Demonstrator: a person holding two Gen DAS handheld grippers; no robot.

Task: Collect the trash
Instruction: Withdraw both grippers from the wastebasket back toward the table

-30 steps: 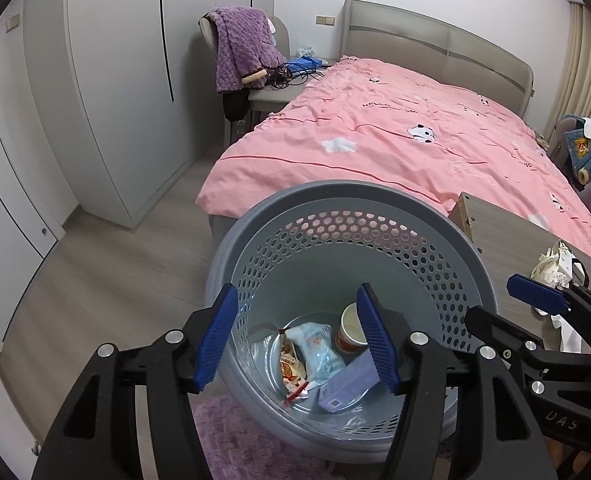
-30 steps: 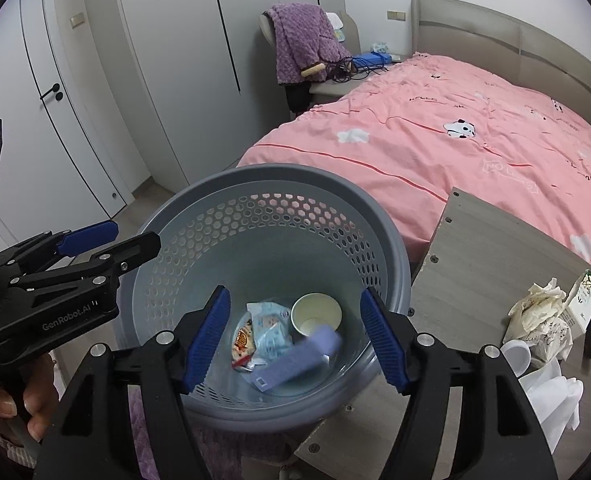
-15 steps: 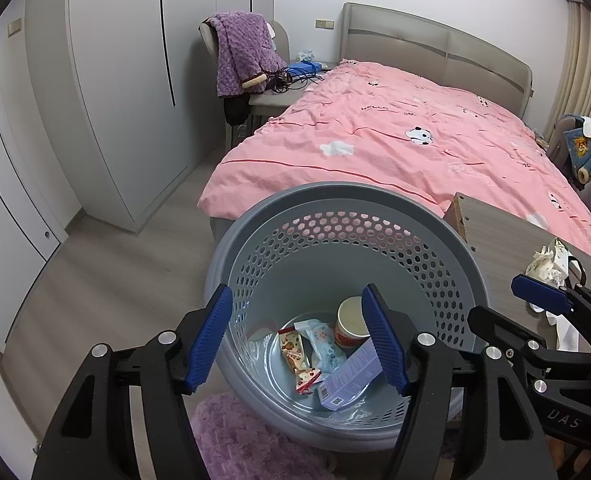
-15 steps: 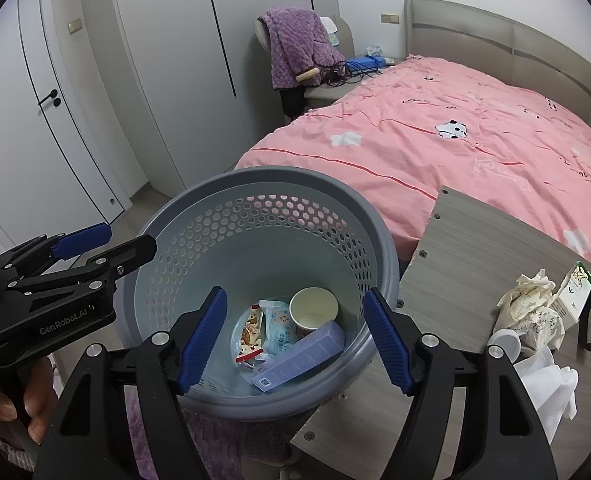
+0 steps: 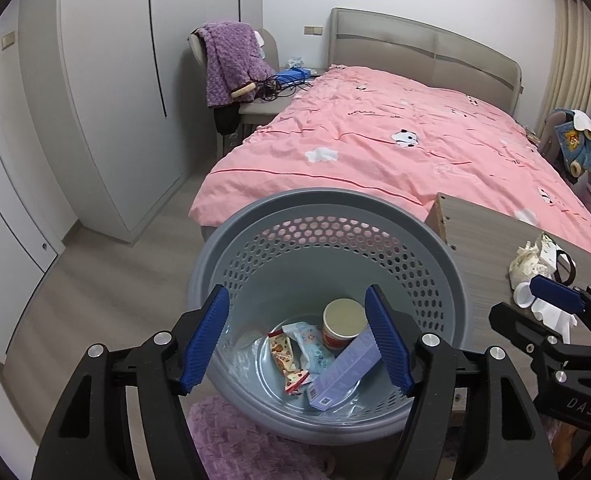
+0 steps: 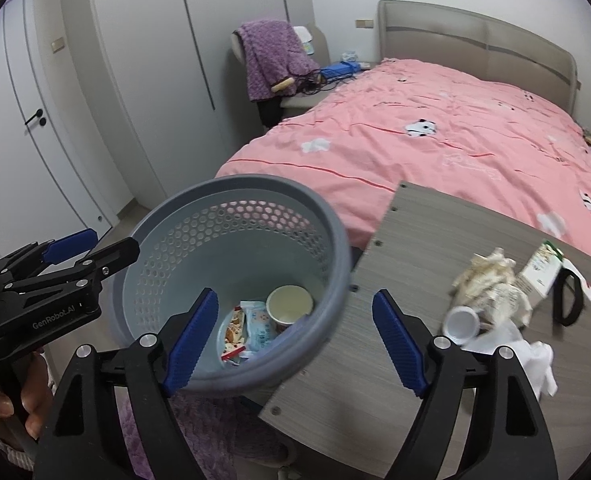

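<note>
A bed (image 5: 395, 148) under a pink cover fills the far half of the room, and a chair (image 5: 231, 68) draped with a purple blanket is set at its head. A grey perforated basket (image 5: 327, 216) is placed on the floor at the foot of the bed, just beside a wood-grain table (image 6: 407, 272). Inside the basket are seen a paper cup (image 5: 343, 322), a pale purple box (image 5: 345, 374) and two snack wrappers (image 5: 295, 350). On the table are left crumpled paper (image 6: 491, 280), a small carton (image 6: 541, 270), a white cap (image 6: 461, 322) and what may be a white plastic bag (image 6: 527, 356), which is blurred. The left gripper (image 5: 297, 340) is held above the basket with nothing between its blue pads; its jaws are spread and have just been opening. The right gripper (image 6: 295, 340) is held over the basket's rim and the table edge, likewise empty, its jaws parted and just widened too.
</note>
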